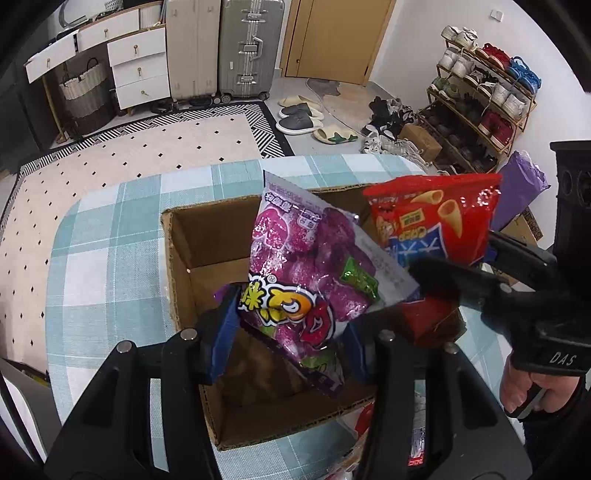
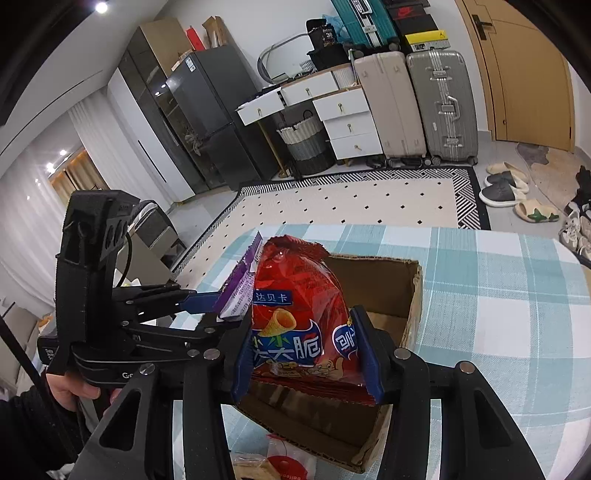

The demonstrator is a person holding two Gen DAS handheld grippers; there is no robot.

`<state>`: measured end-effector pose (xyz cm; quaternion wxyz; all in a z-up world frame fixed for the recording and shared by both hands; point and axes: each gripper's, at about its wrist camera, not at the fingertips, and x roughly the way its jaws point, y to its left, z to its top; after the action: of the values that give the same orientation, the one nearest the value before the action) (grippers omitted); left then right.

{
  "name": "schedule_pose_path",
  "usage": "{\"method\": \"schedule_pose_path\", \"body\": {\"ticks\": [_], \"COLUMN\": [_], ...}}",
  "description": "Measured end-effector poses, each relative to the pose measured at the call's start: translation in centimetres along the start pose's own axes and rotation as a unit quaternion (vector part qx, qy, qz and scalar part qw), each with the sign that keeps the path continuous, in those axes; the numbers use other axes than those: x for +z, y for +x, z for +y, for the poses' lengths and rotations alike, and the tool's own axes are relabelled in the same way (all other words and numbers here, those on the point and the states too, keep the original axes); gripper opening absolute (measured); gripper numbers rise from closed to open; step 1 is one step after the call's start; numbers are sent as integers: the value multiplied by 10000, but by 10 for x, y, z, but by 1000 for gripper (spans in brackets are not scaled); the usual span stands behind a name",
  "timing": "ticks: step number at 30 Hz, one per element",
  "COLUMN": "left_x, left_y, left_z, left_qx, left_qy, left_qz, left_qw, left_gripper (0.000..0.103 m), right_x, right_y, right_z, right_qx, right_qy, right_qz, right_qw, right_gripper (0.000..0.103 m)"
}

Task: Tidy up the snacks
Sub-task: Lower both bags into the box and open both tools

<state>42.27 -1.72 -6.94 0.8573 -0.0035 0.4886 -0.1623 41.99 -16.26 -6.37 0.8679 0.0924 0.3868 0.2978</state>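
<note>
My left tongs [image 1: 288, 328] clamped on purple candy bag [image 1: 303, 266], held tilted over open cardboard box [image 1: 207, 236]. My right tongs [image 2: 306, 354] clamped on red snack bag [image 2: 299, 295] (cone crisps printed on front), upright above same box. Both bags side by side, edges touching or nearly. Box sits on checked surface [image 2: 498, 302]. Another packet [image 2: 284, 465] lies beside box.

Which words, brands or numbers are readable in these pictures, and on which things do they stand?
"DAS": on the right gripper, at its black body.
"达贝卡": on the red snack bag.
"30": on a black bag above the white drawers.
Purple snack bag: print upside down, unreadable.
Left gripper: white lettering too blurred.
</note>
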Motion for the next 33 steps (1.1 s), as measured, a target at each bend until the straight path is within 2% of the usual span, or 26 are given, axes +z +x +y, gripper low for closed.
{"method": "schedule_pose_path", "body": {"ticks": [5, 13, 17, 19, 33], "left_x": [-1, -3, -8, -11, -47], "left_y": [14, 7, -9, -18, -109], "left_z": [4, 1, -4, -6, -40], "left_qx": [55, 178, 218, 282, 522], "left_qy": [41, 103, 98, 108, 270], "left_qz": [89, -23, -144, -210, -808], "left_qw": [9999, 9998, 9996, 9993, 9950], "left_gripper": [48, 51, 60, 74, 77], "right_x": [-2, -3, -5, -7, -21], "right_y": [8, -8, -21, -30, -115], "right_z": [-4, -1, 5, 8, 55], "right_qx": [-3, -47, -34, -21, -103], "right_qy": [4, -32, -45, -66, -458], "right_qz": [45, -173, -268, -314, -955], "right_qw": [10000, 9998, 9996, 9995, 9943], "right_gripper": [49, 50, 50, 50, 52]}}
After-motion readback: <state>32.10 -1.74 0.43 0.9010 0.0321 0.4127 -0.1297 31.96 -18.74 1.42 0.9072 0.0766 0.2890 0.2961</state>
